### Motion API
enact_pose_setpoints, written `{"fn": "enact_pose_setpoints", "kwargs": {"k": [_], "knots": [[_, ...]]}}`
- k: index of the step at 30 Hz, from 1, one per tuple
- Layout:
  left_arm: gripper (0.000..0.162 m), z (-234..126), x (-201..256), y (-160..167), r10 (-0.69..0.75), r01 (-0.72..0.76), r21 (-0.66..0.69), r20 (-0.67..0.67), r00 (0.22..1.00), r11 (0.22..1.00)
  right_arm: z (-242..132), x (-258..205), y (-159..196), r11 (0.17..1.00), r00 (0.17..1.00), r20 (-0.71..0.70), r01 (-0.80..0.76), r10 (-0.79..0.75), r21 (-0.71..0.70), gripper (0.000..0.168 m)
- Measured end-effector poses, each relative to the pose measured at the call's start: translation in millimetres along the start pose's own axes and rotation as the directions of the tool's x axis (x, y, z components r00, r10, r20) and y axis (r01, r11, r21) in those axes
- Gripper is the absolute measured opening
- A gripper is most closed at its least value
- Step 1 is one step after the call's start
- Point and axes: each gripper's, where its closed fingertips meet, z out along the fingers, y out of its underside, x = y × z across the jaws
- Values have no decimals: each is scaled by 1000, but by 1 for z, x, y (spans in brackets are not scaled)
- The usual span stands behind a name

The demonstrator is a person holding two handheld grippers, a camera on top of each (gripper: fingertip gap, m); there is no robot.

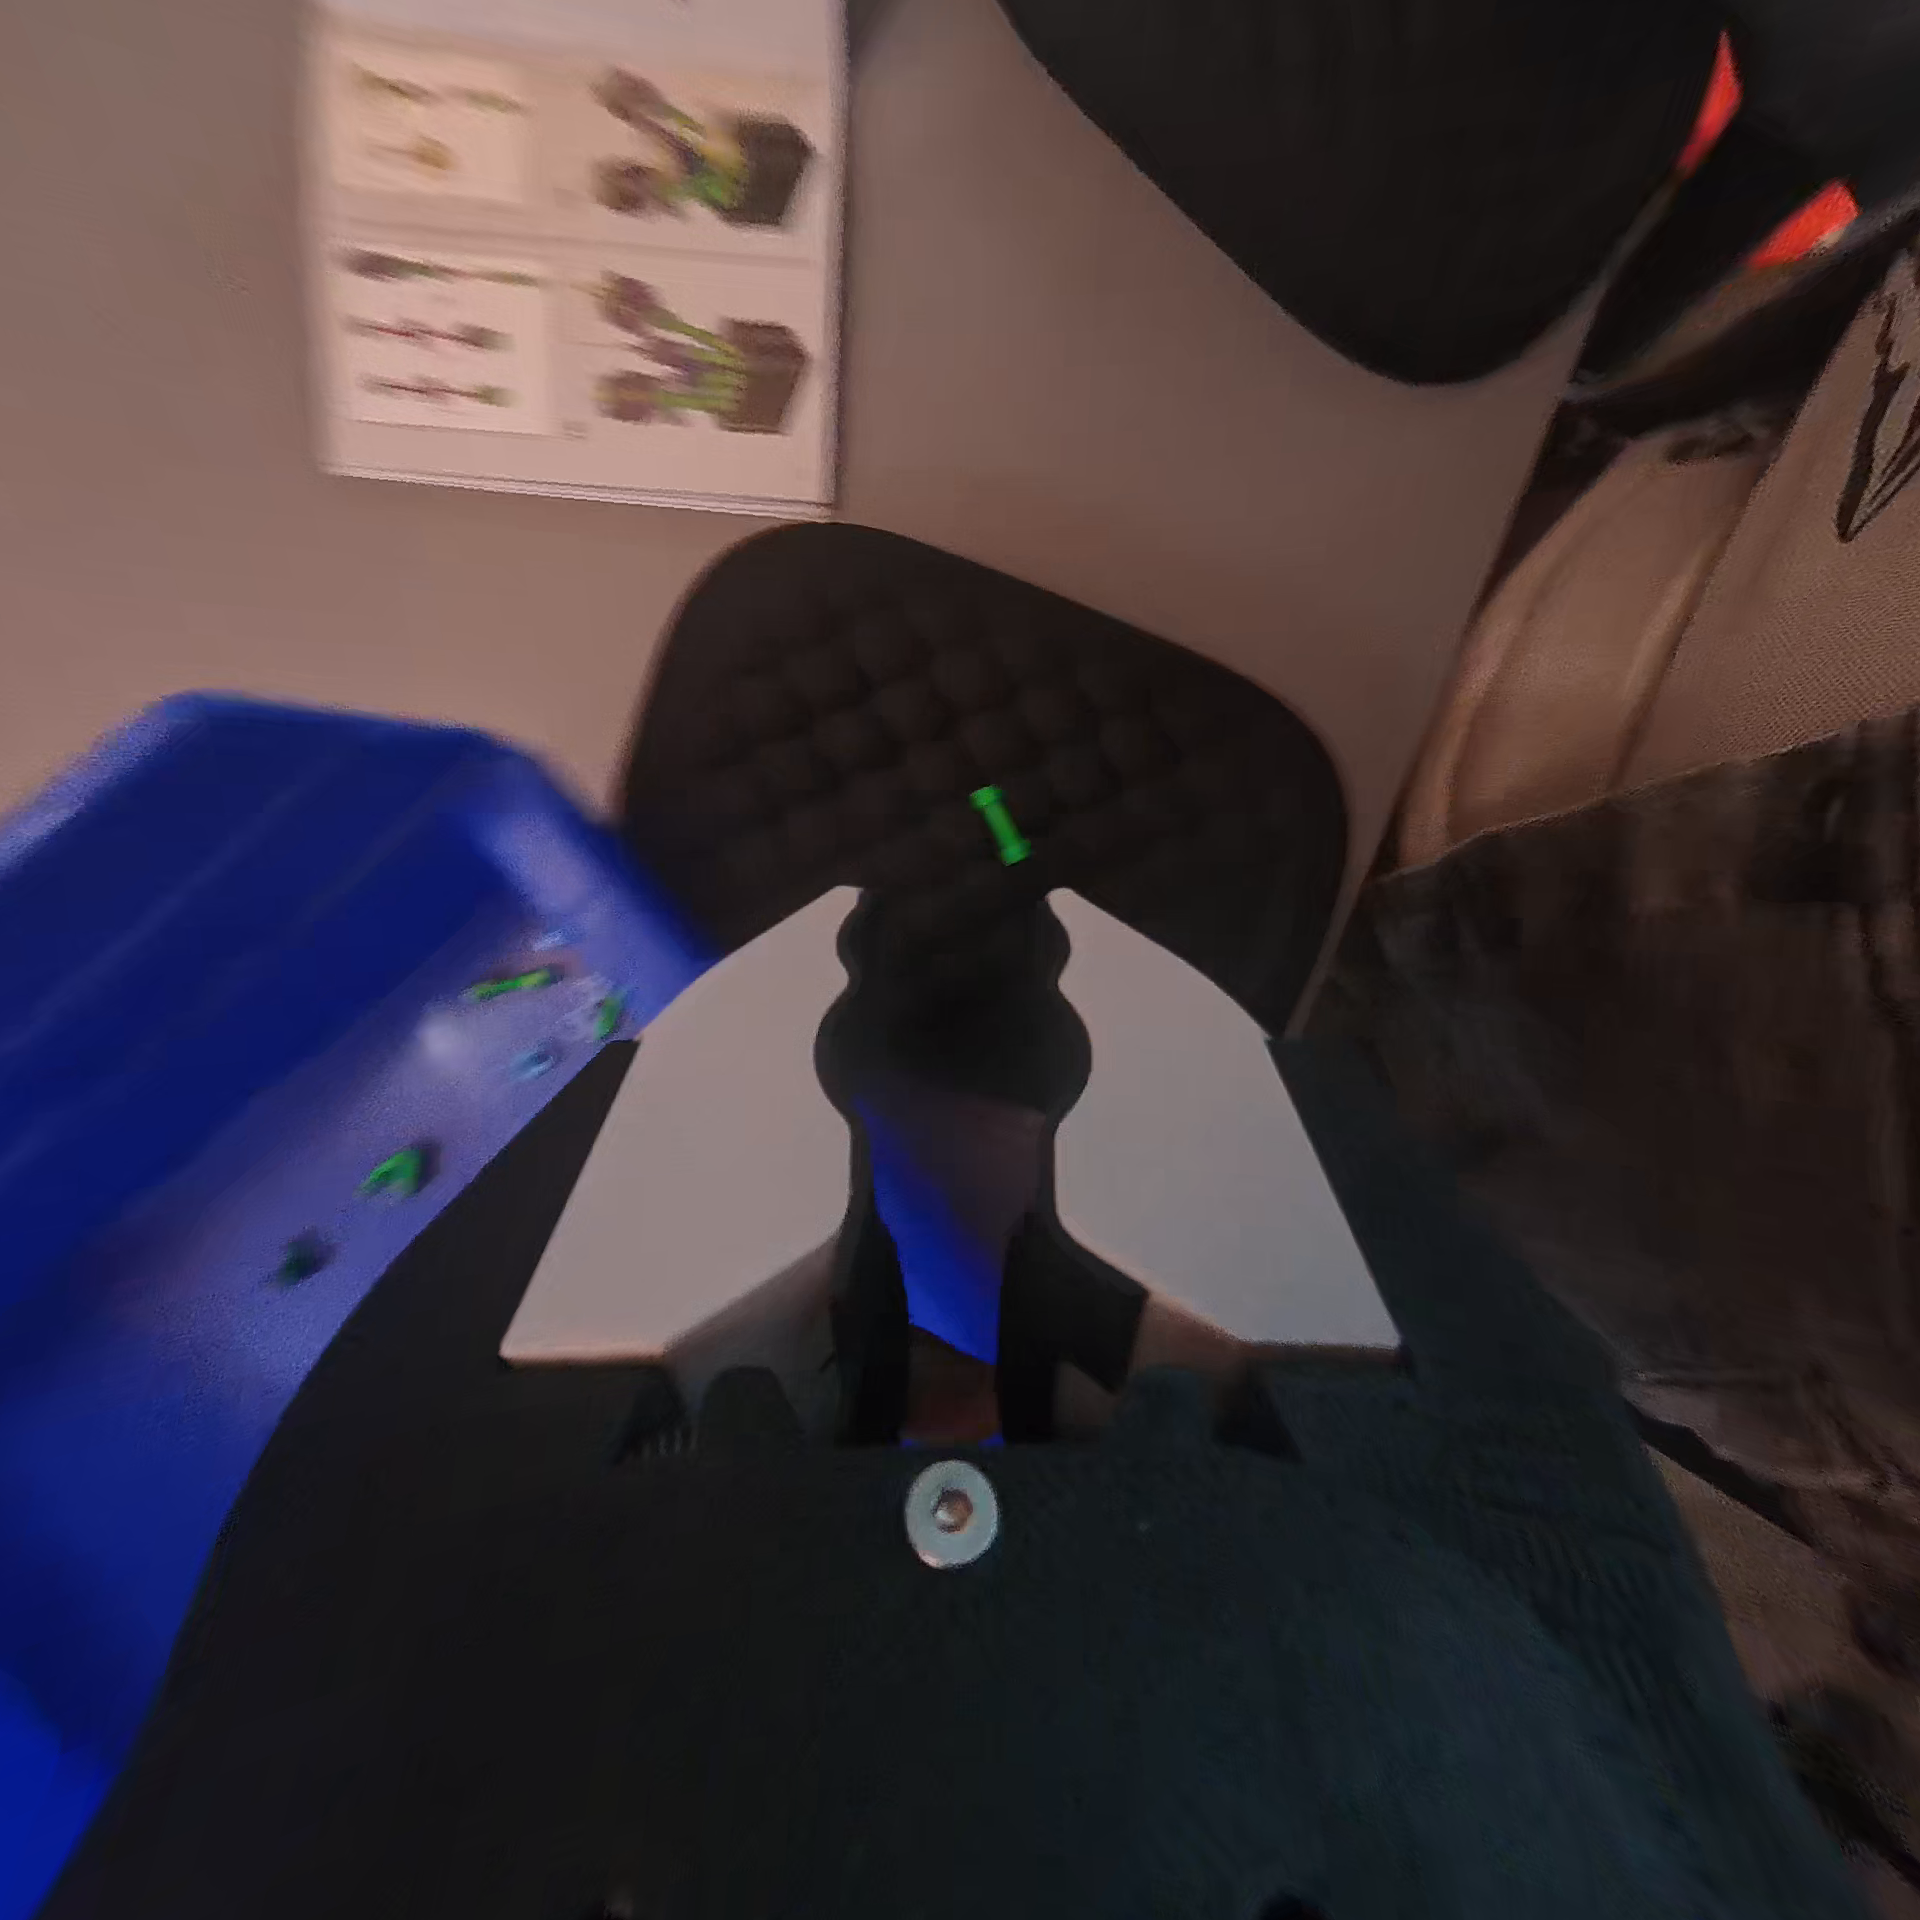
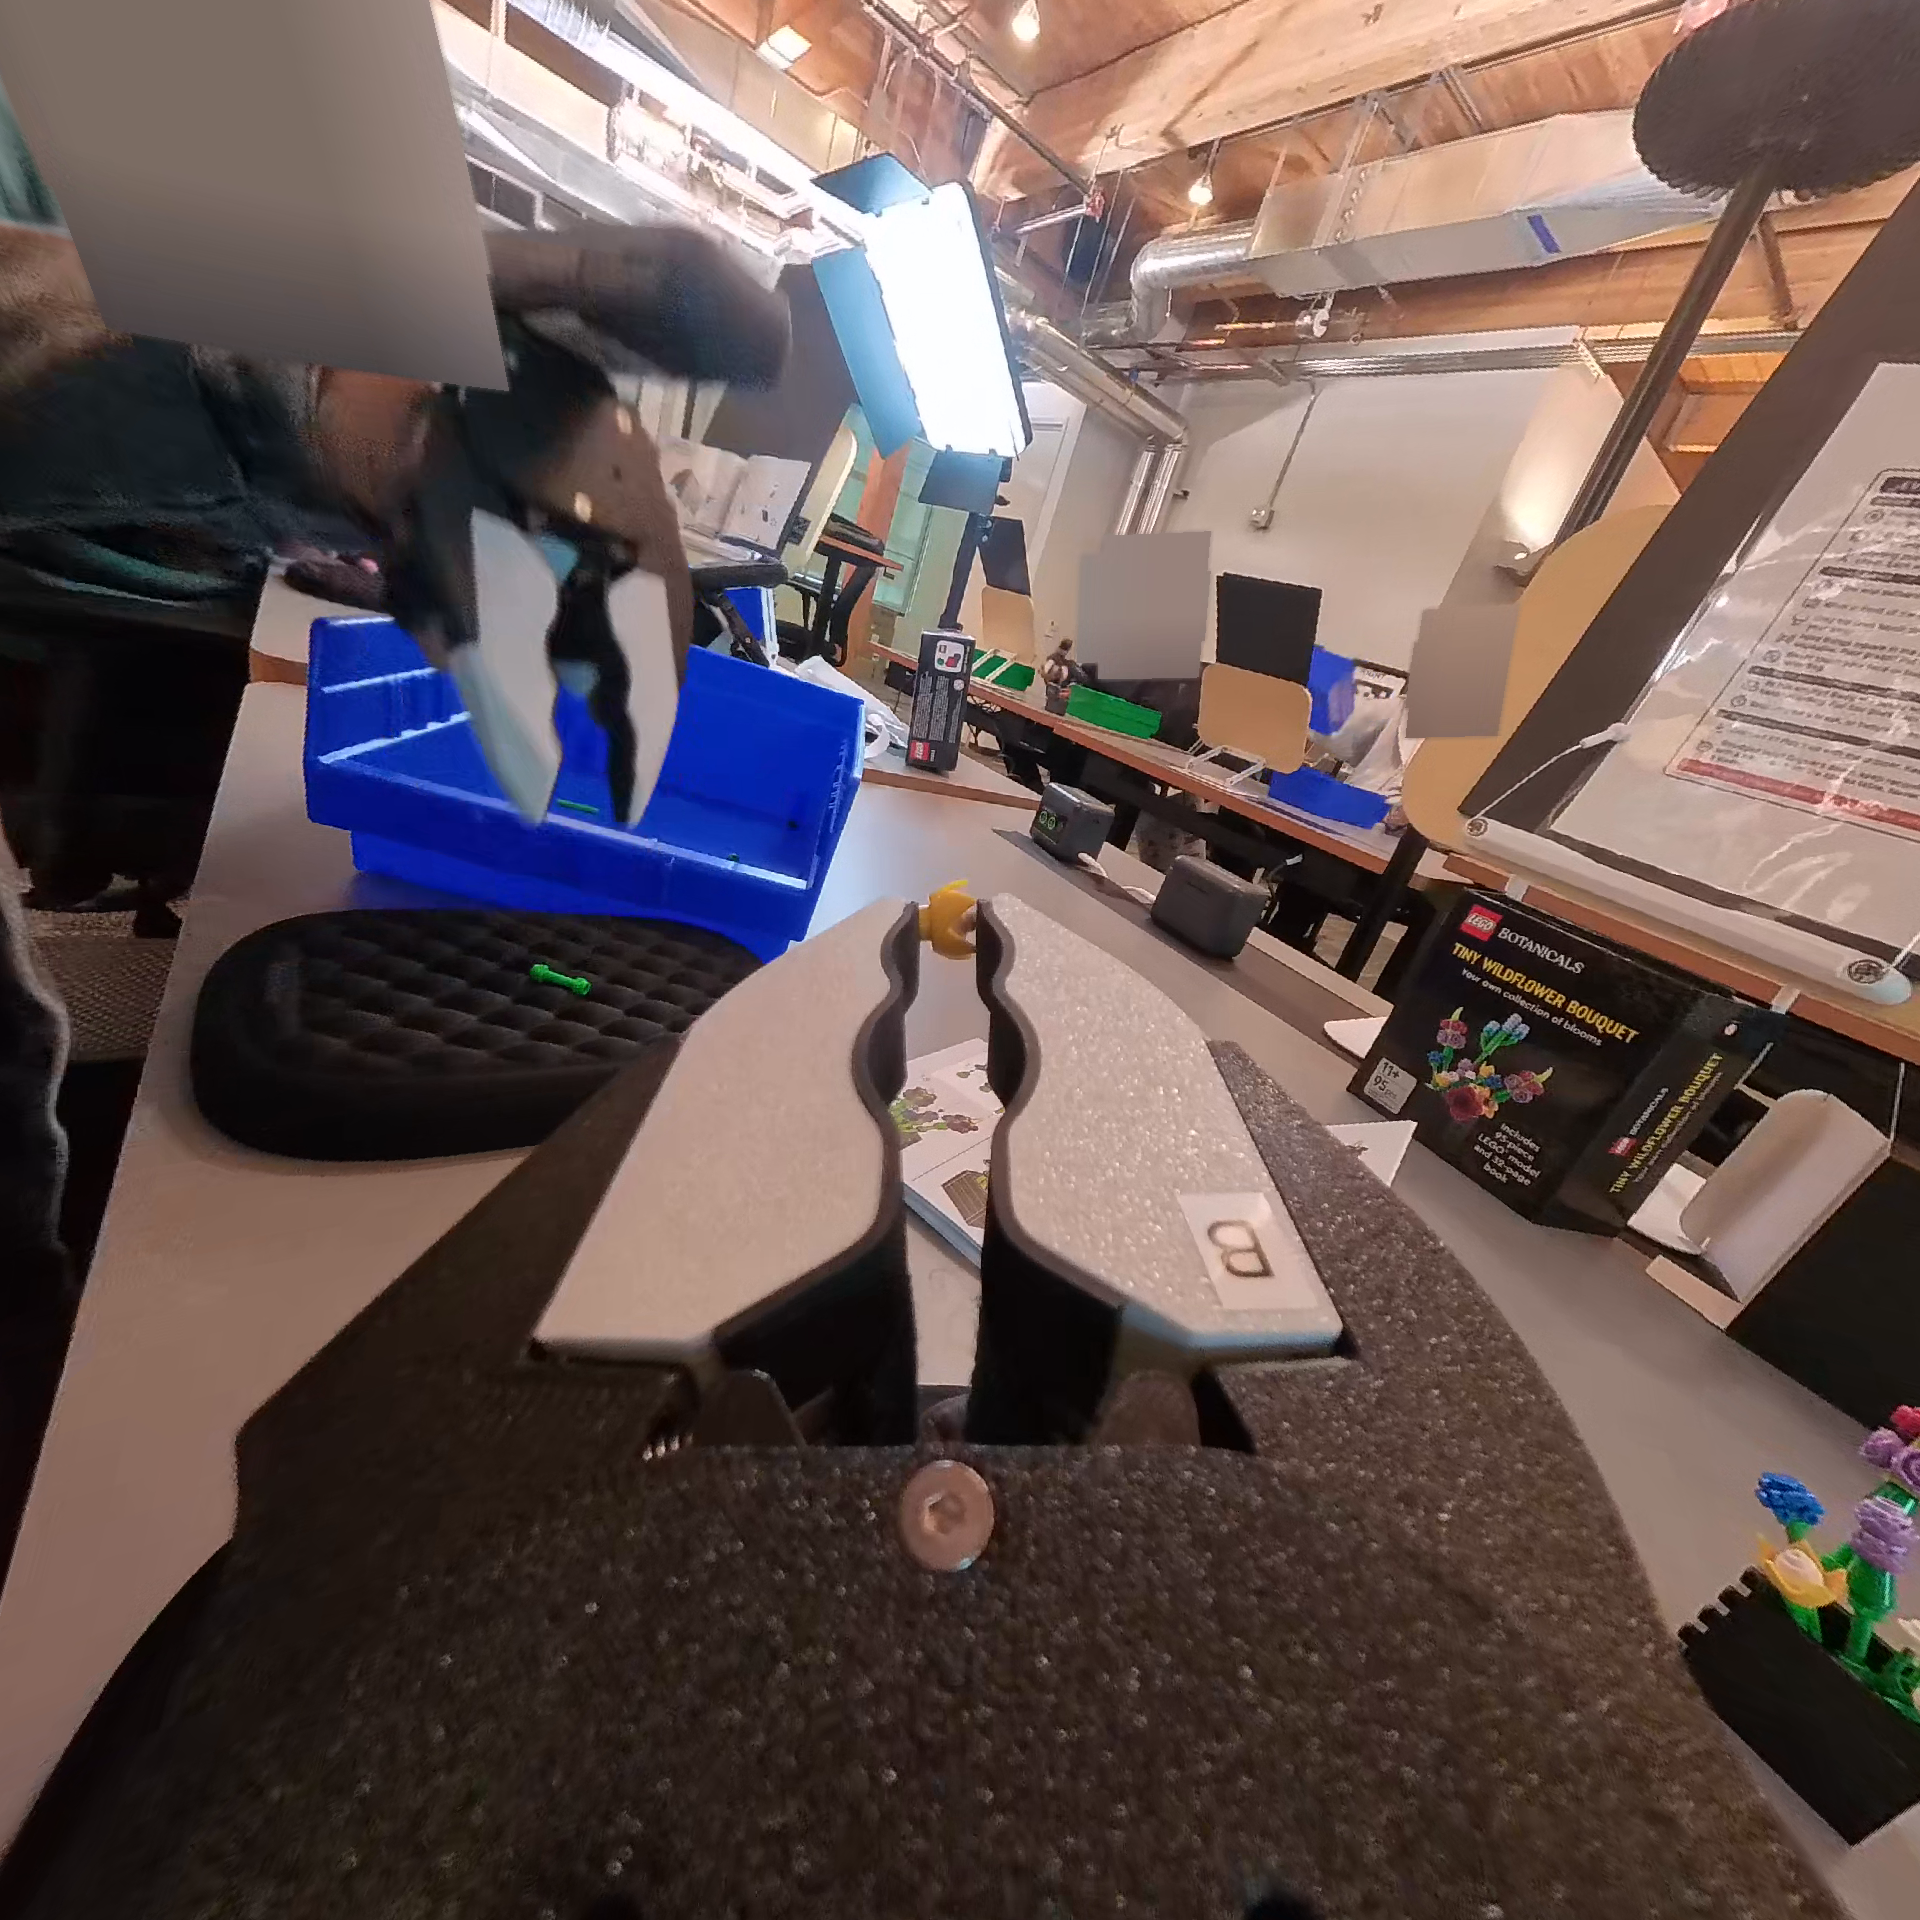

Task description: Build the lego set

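At far left of the right wrist view, the left gripper (image 2: 582,800) hangs tilted over the one blue bin (image 2: 436,800) on the desk (image 2: 260,1299), its fingers (image 2: 509,675) spread a little at the tips with nothing seen between them. In its own blurred view the left gripper (image 1: 951,935) looks nearly closed, so how far apart the tips stand is hard to fix. A thin green piece (image 2: 575,805) lies inside the bin just under those tips, and the left wrist view shows several small green bits (image 1: 400,1169) scattered on the bin floor, too smeared to count.

In front of the bin lies one black quilted pad (image 2: 395,1029), carrying a single green peg (image 2: 560,979); the same peg (image 1: 1000,826) shows just beyond the left fingertips.

At centre, the right gripper (image 2: 948,920) has its fingers (image 2: 1101,1122) drawn close, pinching one yellow flower piece (image 2: 945,920) at the very tips, above the desk. Below them an open instruction booklet (image 2: 951,1132) lies flat.

Farther right stands one black set box (image 2: 1527,1070), with a propped instruction board (image 2: 1766,665) behind it. At the lower right edge, a built flower bouquet (image 2: 1860,1538) sits in a black base, partly cut off.
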Motion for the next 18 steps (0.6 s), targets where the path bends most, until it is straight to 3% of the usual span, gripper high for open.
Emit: {"fn": "enact_pose_setpoints", "kwargs": {"k": [1, 3, 6, 9, 13, 18], "knots": [[27, -18, -11, 1, -6, 4, 35, 51, 999, 999, 0, 0, 0, 1000, 1000, 1, 0, 0, -2, 10], [23, -49, -28, 11, -10, 1, 80, 111, 994, 997, 0, 0, 1, 1000, 1000, 2, -3, 3, -6, 10], [23, -66, -43, 44, 2, -8, 65, 85, 996, 998, 1, 0, 2, 1000, 1000, 6, -8, 8, -10, 10], [21, -55, -45, 68, 129, -129, 39, 7, 992, 991, 3, 0, 4, 1000, 1000, 10, -8, 8, -24, 10], [22, -34, -45, 102, 335, -348, -147, -108, 936, 926, 4, -1, 8, 999, 1000, 12, 2, -1, -55, 10], [22, -13, -30, 107, 351, -411, -166, -302, 886, 896, 5, -1, 11, 997, 1000, 7, 5, -5, -73, 10]]}}
